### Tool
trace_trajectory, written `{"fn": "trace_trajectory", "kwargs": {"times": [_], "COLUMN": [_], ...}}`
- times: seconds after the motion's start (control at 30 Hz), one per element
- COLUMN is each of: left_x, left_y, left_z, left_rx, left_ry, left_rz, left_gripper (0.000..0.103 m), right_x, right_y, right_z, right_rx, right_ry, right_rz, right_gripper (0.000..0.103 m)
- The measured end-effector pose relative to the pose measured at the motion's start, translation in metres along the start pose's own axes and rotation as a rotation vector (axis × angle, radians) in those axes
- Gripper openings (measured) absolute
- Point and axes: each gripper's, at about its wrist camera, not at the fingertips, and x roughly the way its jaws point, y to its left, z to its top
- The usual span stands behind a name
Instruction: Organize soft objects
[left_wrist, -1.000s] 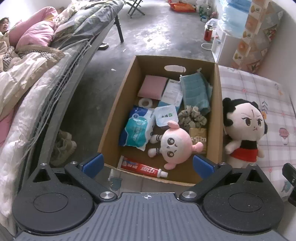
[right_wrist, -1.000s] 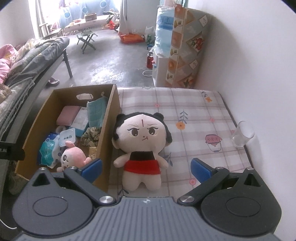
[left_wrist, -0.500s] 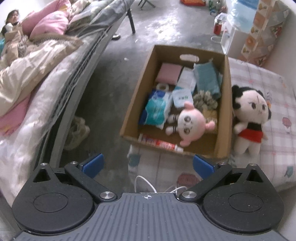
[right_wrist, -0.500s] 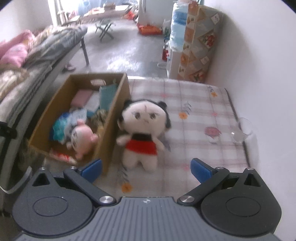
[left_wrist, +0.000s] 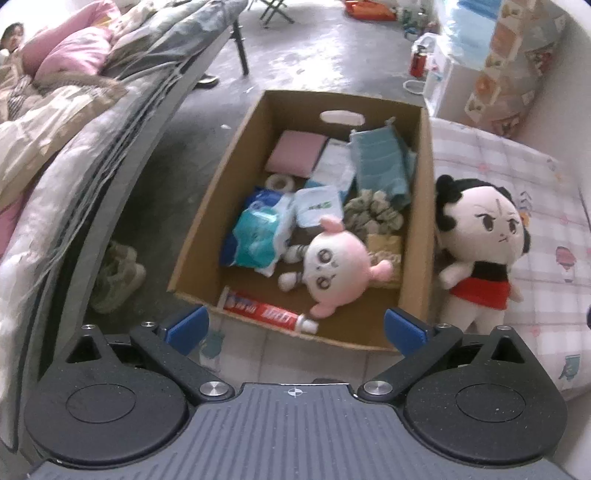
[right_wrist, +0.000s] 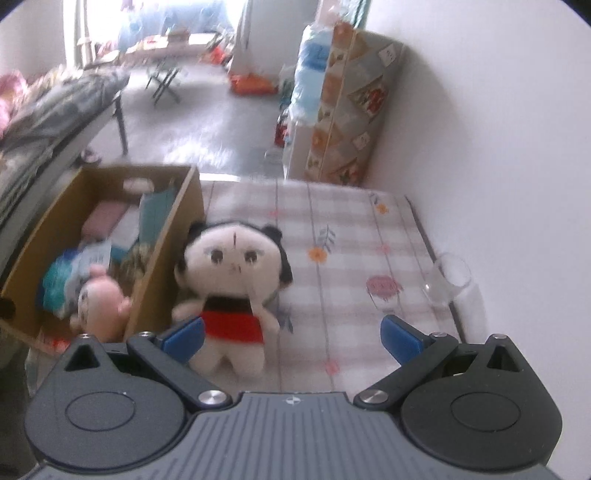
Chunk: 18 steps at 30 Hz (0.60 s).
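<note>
The box (left_wrist: 424, 206) stands on the checked cloth (right_wrist: 354, 229) and already holds the pink toy (left_wrist: 334, 266), while the doll (right_wrist: 231, 280) sits outside, touching the right wall of the box. Both the left gripper (left_wrist: 295, 326) and the right gripper (right_wrist: 291, 338) hang with jaws wide apart and hold nothing, so the step in hand seems to be the approach to the doll. Next, I think, the right gripper must go down around the doll's body beside the box, close gently, and lift it over the wall.
</note>
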Motion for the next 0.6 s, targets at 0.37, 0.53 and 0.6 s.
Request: {"fn": "trace_trajectory", "kwargs": {"times": [0.37, 0.53, 0.6], "left_x": [0.002, 0.002, 0.001], "left_y": [-0.008, -0.006, -0.006], "left_z": [0.008, 0.011, 0.012], "left_rx": [0.056, 0.061, 0.060], "left_ry": [0.057, 0.063, 0.059], "left_rz": [-0.020, -0.049, -0.056], "left_gripper": [0.102, 0.103, 0.103], "right_x": [0.010, 0.008, 0.008], "right_y": [0.006, 0.017, 0.020], "right_z": [0.014, 0.010, 0.010], "right_rx": [0.173, 0.175, 0.180], "right_ry": [0.014, 0.056, 0.079], "right_rz": [0.077, 0.121, 0.133], "right_gripper": [0.103, 0.103, 0.103]}}
